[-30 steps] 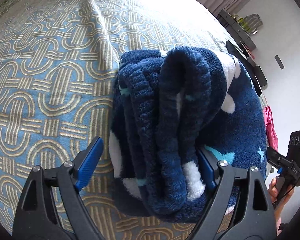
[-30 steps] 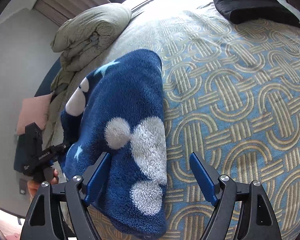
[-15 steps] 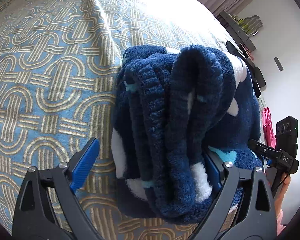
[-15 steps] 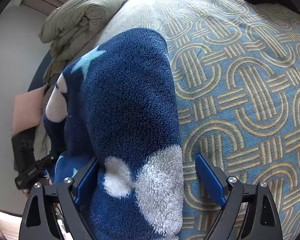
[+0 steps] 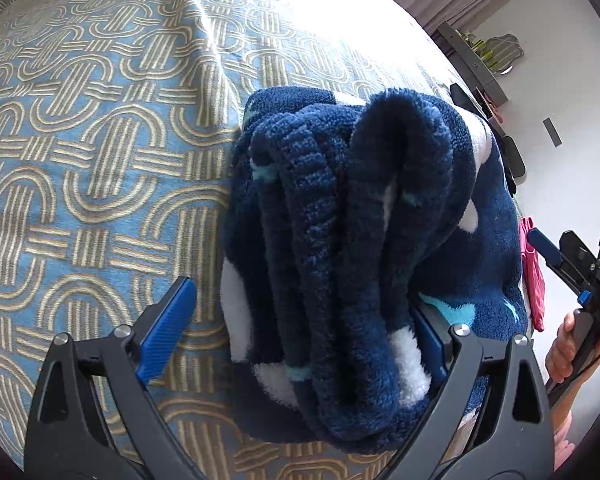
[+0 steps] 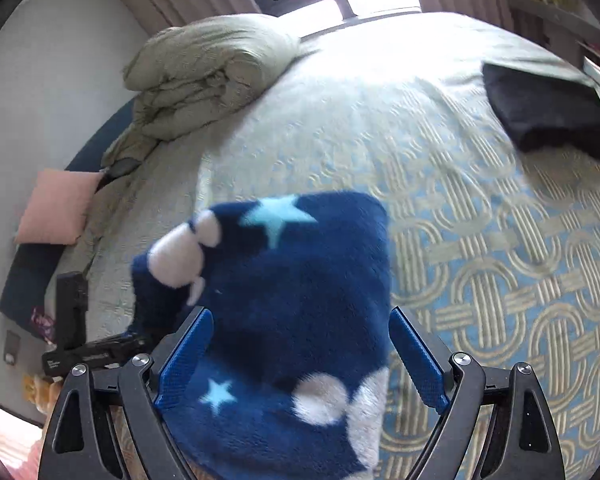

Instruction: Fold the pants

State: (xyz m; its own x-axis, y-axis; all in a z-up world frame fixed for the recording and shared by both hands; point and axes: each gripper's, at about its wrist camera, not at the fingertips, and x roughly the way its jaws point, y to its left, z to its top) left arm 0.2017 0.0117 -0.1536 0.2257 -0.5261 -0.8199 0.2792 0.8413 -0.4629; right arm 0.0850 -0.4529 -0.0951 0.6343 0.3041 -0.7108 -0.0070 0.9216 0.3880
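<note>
The pants (image 5: 352, 248) are dark blue fleece with white blobs and pale blue stars, folded into a thick bundle on the patterned bedspread (image 5: 84, 168). In the left wrist view my left gripper (image 5: 300, 328) is open; the bundle's layered end lies between its fingers, against the right one. In the right wrist view the bundle (image 6: 296, 292) lies flat between the open fingers of my right gripper (image 6: 300, 356). The right gripper also shows at the right edge of the left wrist view (image 5: 572, 264). The left gripper shows at the left of the right wrist view (image 6: 80, 340).
A rolled beige duvet (image 6: 208, 76) lies at the far side of the bed beside a pink cushion (image 6: 56, 208). A folded black garment (image 6: 548, 116) lies at the far right. A pink cloth (image 5: 534, 276) hangs past the bed edge. A shelf (image 5: 476, 64) stands by the wall.
My right gripper has drawn back and tilted up, so more of the bed and window shows. My left gripper has edged closer to the bundle's end. The pants have stayed put.
</note>
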